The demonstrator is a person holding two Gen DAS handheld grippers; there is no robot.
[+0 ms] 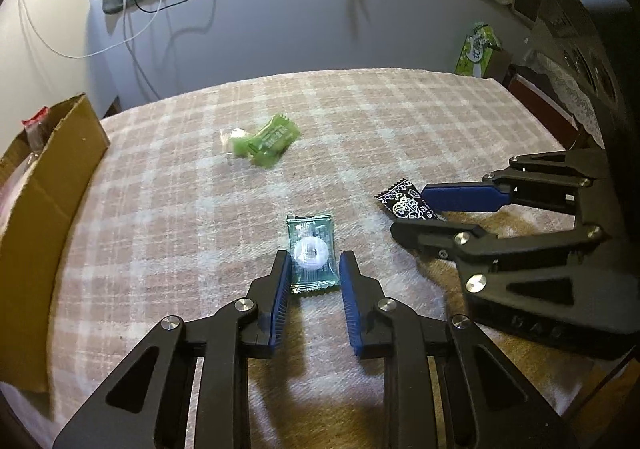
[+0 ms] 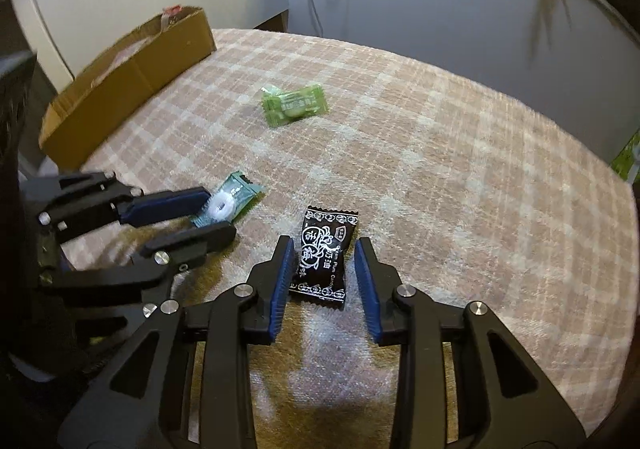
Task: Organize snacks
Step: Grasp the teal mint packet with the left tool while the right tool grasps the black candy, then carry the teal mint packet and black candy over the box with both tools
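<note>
A teal-wrapped mint candy (image 1: 312,255) (image 2: 226,201) with a white ring inside lies on the plaid cloth. My left gripper (image 1: 315,261) (image 2: 220,211) is shut on it, a blue pad against each long edge. A black-wrapped plum candy (image 2: 322,253) (image 1: 404,205) lies to its right. My right gripper (image 2: 323,249) (image 1: 408,209) straddles it with jaws open; the left pad is at the wrapper's edge and the right pad stands a little clear. Two green candies (image 1: 272,141) (image 2: 294,105) lie together farther back on the cloth.
An open cardboard box (image 1: 52,189) (image 2: 132,77) with some packets inside stands at the table's left edge. A green tissue pack (image 1: 476,51) sits at the far right corner. Dark equipment (image 1: 580,61) stands along the right side. Cables hang on the wall behind.
</note>
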